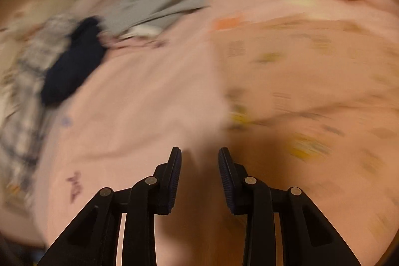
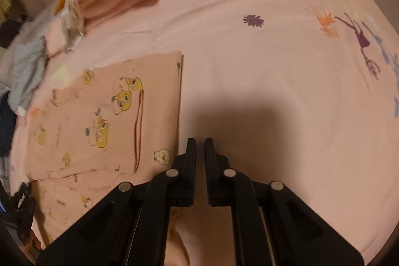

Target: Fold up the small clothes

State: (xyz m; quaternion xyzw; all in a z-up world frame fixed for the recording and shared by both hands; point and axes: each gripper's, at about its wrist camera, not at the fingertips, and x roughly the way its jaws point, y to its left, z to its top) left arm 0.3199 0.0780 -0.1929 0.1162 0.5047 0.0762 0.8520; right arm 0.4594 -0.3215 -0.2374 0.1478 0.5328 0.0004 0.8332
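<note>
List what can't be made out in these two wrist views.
- Left wrist view: motion blur smears the clothes pile; garment types unreadable.
- Left wrist view: prints on the peach garment are streaks.
- Right wrist view: the garment's near end is behind the right gripper.
- Right wrist view: the left gripper is cut off by the edge.

The left gripper (image 1: 200, 153) and the right gripper (image 2: 200, 144) are both black, each with two flat fingers (image 1: 174, 176) that have ribbed pads inside, angled arms behind them, and small round silver pins at the joints.
</note>
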